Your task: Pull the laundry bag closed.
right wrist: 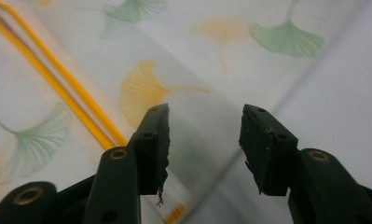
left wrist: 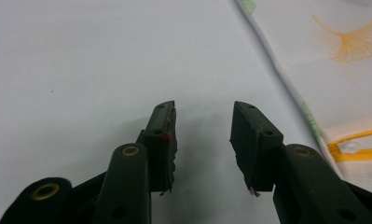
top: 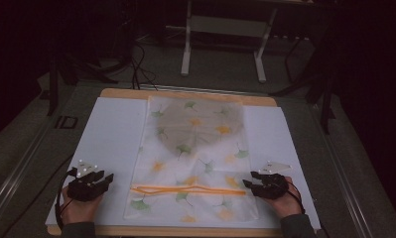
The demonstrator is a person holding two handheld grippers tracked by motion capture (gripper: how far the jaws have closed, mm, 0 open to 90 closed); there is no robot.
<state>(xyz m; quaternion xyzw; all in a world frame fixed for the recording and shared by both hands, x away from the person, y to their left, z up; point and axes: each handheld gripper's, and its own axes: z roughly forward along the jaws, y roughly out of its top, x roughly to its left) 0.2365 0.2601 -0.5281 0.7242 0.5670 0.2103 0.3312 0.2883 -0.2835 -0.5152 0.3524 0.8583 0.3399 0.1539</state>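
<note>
Ginkgo-leaf bag lies flat in the middle of a white sheet that covers the wooden table. It is thin and see-through, printed with green and yellow leaves, and an orange drawstring runs across it near the person's end. A grey round shape shows through its far half.

Left gripper rests on the white sheet, well to the left of the bag. Its jaws stand wide apart with nothing between them; in the left gripper view they hover over bare sheet, the bag's edge off to one side.

Right gripper sits at the bag's right edge, beside the end of the drawstring. In the right gripper view its jaws are wide open and empty, one fingertip over the printed bag, the other over the sheet.
</note>
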